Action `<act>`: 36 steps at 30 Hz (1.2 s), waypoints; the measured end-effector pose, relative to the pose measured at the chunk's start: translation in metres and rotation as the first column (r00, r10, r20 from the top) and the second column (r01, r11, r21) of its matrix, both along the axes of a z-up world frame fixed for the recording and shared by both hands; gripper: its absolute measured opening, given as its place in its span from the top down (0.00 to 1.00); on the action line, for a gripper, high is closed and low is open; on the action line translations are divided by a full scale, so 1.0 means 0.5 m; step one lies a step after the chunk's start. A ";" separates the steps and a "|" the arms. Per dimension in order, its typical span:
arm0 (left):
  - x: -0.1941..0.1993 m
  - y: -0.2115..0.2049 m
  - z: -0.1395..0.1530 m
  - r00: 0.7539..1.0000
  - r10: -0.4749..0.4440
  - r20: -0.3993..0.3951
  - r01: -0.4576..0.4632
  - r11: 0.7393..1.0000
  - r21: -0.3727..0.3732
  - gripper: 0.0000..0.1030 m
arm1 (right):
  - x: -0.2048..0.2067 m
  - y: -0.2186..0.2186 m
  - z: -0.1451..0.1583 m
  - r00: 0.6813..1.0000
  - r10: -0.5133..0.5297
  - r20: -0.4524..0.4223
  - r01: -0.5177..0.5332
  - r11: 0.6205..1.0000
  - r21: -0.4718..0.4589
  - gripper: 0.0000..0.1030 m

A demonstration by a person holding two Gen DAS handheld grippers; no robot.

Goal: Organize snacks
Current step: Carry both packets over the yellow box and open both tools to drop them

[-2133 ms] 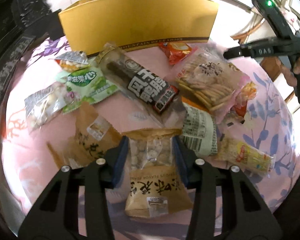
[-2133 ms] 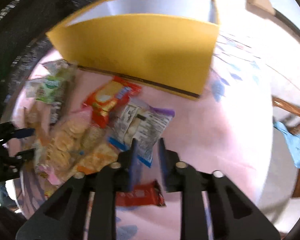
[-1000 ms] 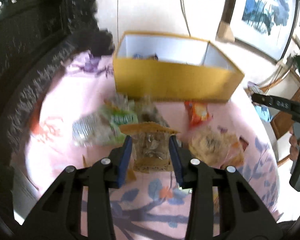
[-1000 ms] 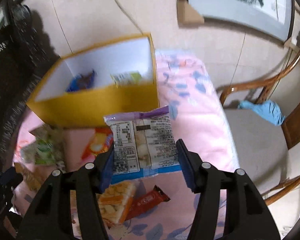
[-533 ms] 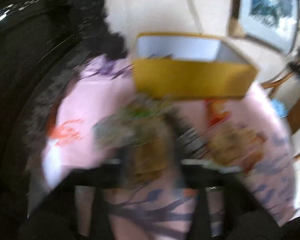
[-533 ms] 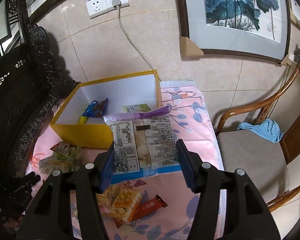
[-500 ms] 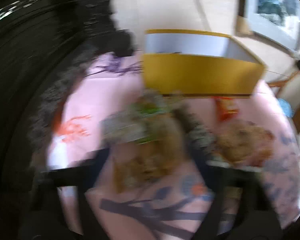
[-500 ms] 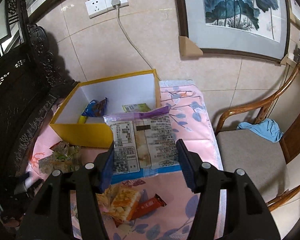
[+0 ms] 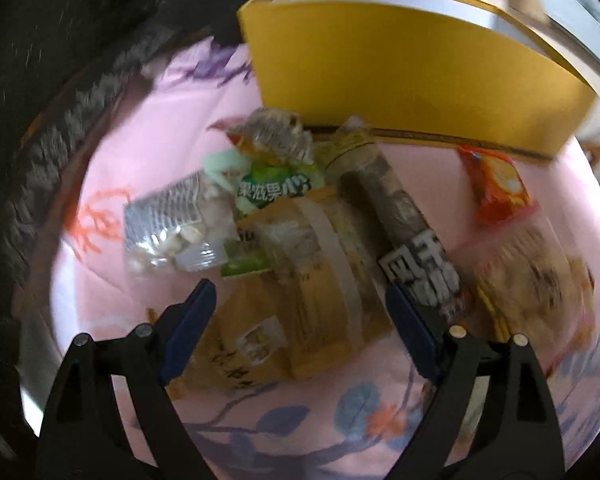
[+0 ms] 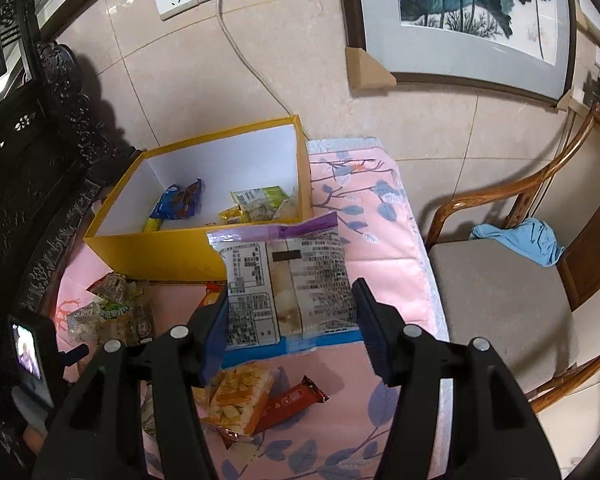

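The right claw gripped a clear snack packet by its sides, held up in the air in front of the open yellow box, where a few wrappers lay half hidden behind the front wall. The left claw stood wide open, holding nothing, over a brown paper snack bag in the pile on the pink floral cloth — motion blur smeared most labels past reading.

"果滋果心" on green snack packet, other print blurred
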State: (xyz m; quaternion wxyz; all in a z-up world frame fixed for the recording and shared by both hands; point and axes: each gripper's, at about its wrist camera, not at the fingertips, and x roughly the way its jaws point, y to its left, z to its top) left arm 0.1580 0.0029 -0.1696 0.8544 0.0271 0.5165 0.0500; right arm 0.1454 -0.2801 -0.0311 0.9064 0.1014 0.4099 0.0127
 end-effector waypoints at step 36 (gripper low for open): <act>0.182 -0.049 0.348 0.938 -0.058 0.342 0.069 0.997 -0.019 0.67 | 0.257 0.068 0.118 0.983 0.152 0.106 -0.154 0.988 0.011 0.44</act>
